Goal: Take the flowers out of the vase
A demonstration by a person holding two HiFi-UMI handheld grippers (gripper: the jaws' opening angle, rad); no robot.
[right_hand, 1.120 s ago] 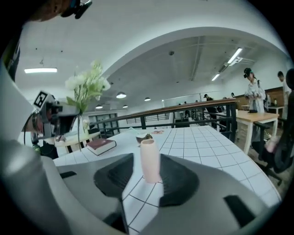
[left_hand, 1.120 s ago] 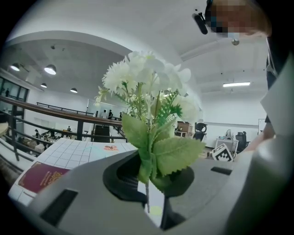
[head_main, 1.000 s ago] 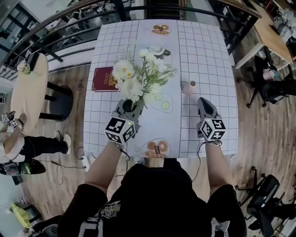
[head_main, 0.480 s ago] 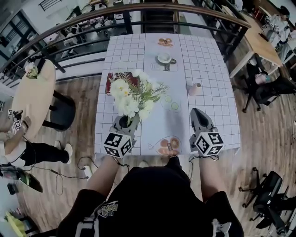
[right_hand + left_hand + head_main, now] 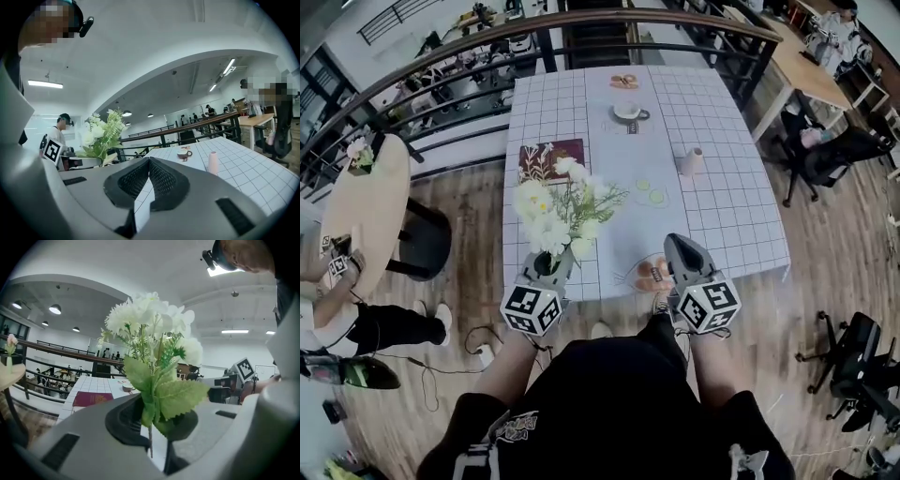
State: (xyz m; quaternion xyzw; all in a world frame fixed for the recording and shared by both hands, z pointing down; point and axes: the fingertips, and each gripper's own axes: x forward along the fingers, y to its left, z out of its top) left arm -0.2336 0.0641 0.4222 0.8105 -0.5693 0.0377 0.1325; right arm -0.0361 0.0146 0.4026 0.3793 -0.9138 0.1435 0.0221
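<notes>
White flowers (image 5: 558, 211), pinched by the stems in my left tongs (image 5: 547, 266), are coming back to the bench (image 5: 727, 220) edge, well apart from the pink vase (image 5: 690, 161): removal looks done. Right tongs (image 5: 679, 251) are staying closed, empty.

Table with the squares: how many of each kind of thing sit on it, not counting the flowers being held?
Plates of food: 2
Cup: 1
Dark red book: 1
Pink vase: 1
Small green rounds: 2
Total: 7
</notes>
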